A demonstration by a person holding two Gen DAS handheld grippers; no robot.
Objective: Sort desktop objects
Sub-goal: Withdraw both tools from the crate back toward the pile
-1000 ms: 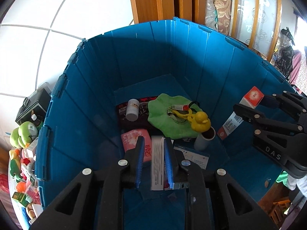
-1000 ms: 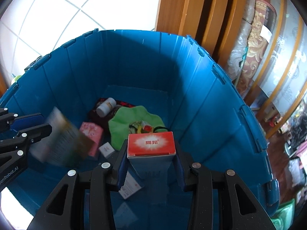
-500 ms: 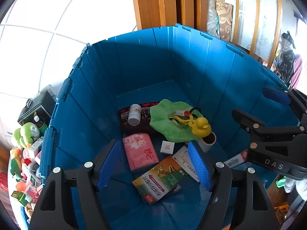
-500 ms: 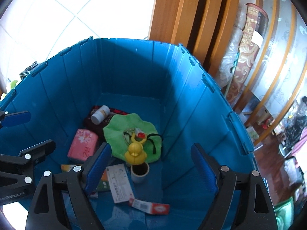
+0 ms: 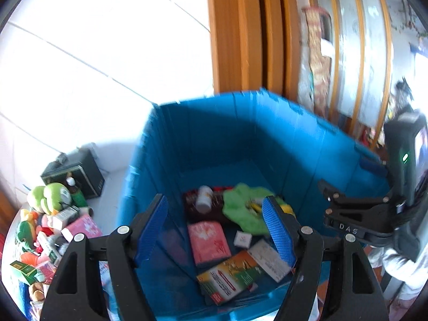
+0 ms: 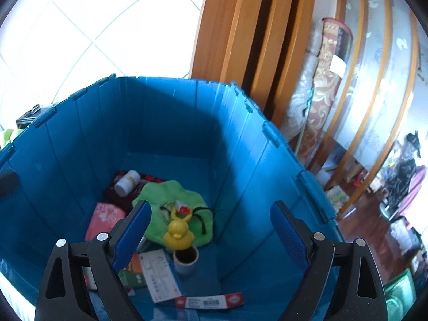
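Note:
The blue bin [image 5: 214,133] [image 6: 160,123] lies below both grippers. My left gripper [image 5: 214,200] is open and empty above its near left corner. A green and orange box [image 5: 230,278] rests on the bin floor beneath it, beside a pink packet [image 5: 208,240]. My right gripper [image 6: 211,204] hangs over the bin with its jaws opening and nothing between them. A red and white box [image 6: 211,300] lies flat on the floor under it. Farther in are a yellow duck [image 6: 178,234], a grey tube [image 6: 186,260], a green cloth [image 6: 171,192] and a white bottle [image 6: 127,183].
Left of the bin, a pile of toys and small boxes [image 5: 53,227] covers the table, with a green frog plush [image 5: 50,195] and a black case [image 5: 77,176]. A wooden door frame [image 5: 240,40] stands behind the bin. White floor tiles lie beyond.
Both grippers opened and let go of their boxes, which now lie on the bin floor. The left gripper rose and drew back toward the bin's near left corner.

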